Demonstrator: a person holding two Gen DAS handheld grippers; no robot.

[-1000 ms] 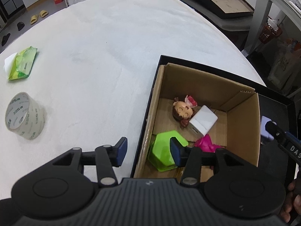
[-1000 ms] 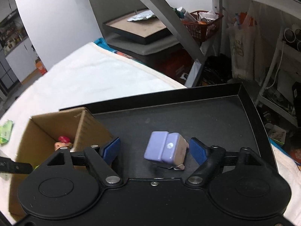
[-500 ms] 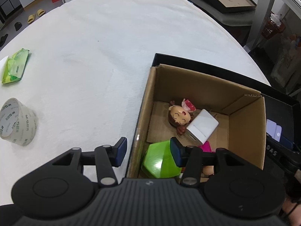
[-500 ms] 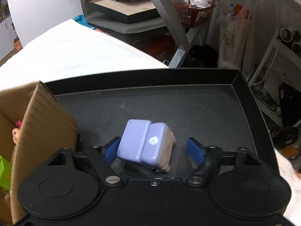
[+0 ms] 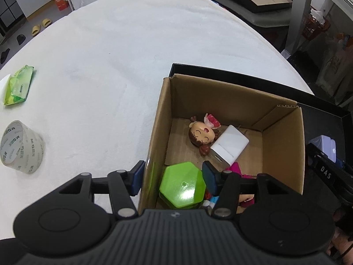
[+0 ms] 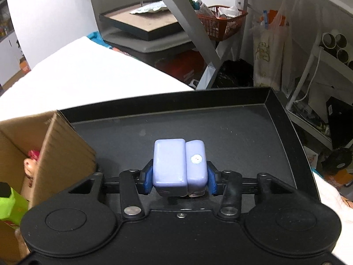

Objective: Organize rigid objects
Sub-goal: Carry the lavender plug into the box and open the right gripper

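Cluttered storeroom-cum-workroom, not tidy home. White padded table (image 5: 132, 50) ahead of left tongs. Beyond right tongs: grey metal shelving frame (image 6: 187, 22), red wire basket (image 6: 222, 22) stuffed with packets, framed board (image 6: 143, 22) on low shelf, hanging tote bag (image 6: 264, 55), white pipe ends (image 6: 337, 46) far right. Far left of left tongs: slippers (image 5: 40, 26) on floor, orange carton (image 5: 59, 0), grey lockers (image 5: 8, 6).

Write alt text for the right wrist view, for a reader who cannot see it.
The right hand-held gripper is shut on a lavender plug adapter above a black tray. An open cardboard box stands in the tray's left part, on a white-covered table.
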